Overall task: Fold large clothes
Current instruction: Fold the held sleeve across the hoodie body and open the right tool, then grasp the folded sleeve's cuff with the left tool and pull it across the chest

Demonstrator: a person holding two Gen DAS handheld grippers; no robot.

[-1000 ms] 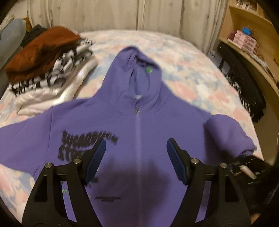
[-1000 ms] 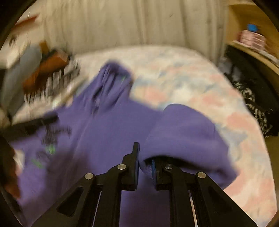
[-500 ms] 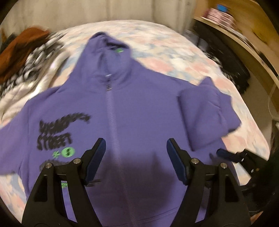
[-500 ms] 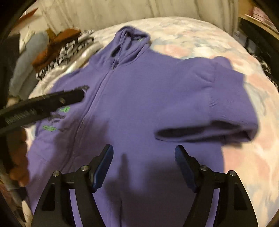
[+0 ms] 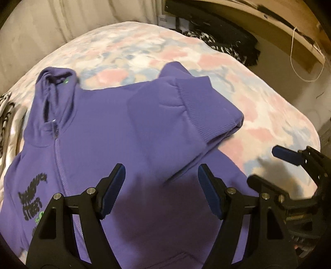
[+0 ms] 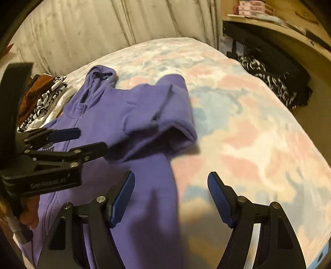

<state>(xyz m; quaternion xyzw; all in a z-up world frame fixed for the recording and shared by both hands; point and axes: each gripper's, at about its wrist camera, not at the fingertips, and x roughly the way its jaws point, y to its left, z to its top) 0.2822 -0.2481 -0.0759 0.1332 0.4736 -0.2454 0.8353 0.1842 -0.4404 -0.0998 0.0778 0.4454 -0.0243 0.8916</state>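
1. The left gripper (image 5: 161, 186) has its jaws spread wide with nothing between the blue pads (image 5: 112, 189); they hang above the chest of the purple hoodie (image 5: 99, 128) without touching the cloth.
2. The right gripper (image 6: 171, 198) is likewise released, its jaws parted wide and empty. Its left pad (image 6: 121, 199) sits over the hoodie's right-hand edge, while the other pad is over the bare bedspread (image 6: 258, 134).
3. In the right wrist view the left gripper comes in from the left edge, over the hoodie's front, with a hand (image 6: 28, 213) partly visible below it. In the left wrist view the right gripper sits at the right edge, over the bedspread just beside the hoodie.
4. The hoodie lies front-up on the bed, zipped, hood (image 5: 54, 82) pointing toward the curtain (image 6: 82, 31). One sleeve (image 5: 186, 109) is folded inward across the chest, its ribbed cuff (image 5: 198, 107) lying on top of the body panel. Black lettering (image 5: 33, 198) with green marks shows near the left edge.
5. A stack of folded clothes (image 6: 41, 99), rust-brown on top of black-and-white patterned cloth, rests on the bed beside the hood.
6. A wooden shelf (image 6: 279, 39) stands at the right; small pink boxes (image 6: 252, 7) sit on its upper level, and dark cloth with a black-and-white pattern (image 6: 275, 82) lies heaped beneath it.
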